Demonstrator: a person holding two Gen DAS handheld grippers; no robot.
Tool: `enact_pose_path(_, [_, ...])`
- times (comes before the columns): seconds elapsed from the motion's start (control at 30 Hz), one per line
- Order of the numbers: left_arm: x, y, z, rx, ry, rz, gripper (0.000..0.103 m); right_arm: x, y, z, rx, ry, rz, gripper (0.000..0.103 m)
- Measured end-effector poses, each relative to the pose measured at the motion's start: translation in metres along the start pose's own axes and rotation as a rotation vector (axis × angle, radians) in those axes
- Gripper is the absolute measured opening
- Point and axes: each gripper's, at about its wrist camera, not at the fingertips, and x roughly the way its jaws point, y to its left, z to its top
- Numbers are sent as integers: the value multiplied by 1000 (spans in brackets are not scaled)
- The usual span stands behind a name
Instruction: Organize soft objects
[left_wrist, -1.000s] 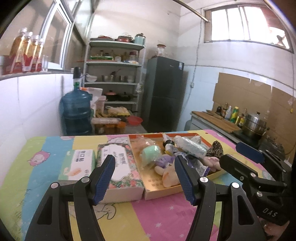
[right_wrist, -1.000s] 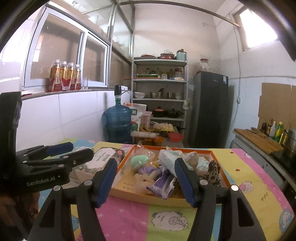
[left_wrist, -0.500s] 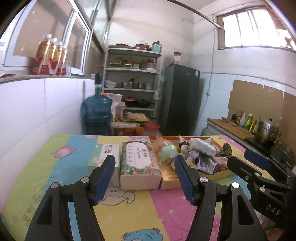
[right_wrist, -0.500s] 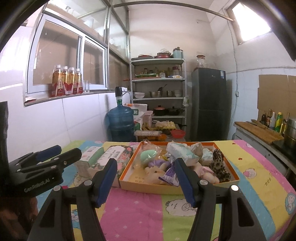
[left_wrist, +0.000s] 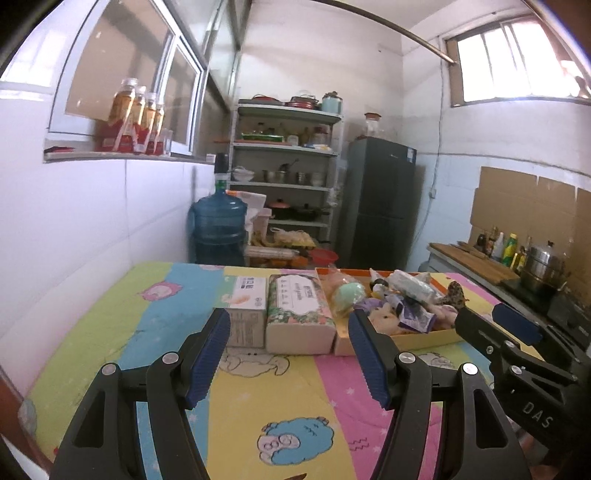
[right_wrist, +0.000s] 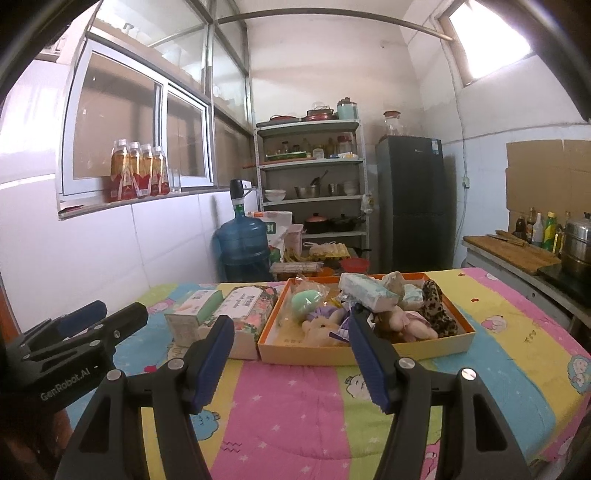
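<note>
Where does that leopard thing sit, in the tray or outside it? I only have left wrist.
Observer: Inside. The leopard toy lies along the right side of the tray.
Operator: The right claw blocks the tray's near right part for me. What's there?
Observer: A pink plush, just left of the leopard toy.
Operator: Right claw holding anything? I only get it side-on.
Observer: No. The right claw is open, with nothing between its pads, short of the tray.
</note>
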Motion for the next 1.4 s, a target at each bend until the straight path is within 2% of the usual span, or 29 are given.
enact_pose_path(0.43, [-47, 10, -16, -17, -13, 59, 68, -39, 22, -13, -2, -24, 25, 64])
enact_pose_path(0.9, [-88, -2, -25, 40, -8, 24, 68, -86, 19, -25, -29, -60, -57, 64])
enact_pose_path(1.4, [-96, -9, -26, 64, -16, 14, 68, -97, 19, -23, -27, -75, -53, 64])
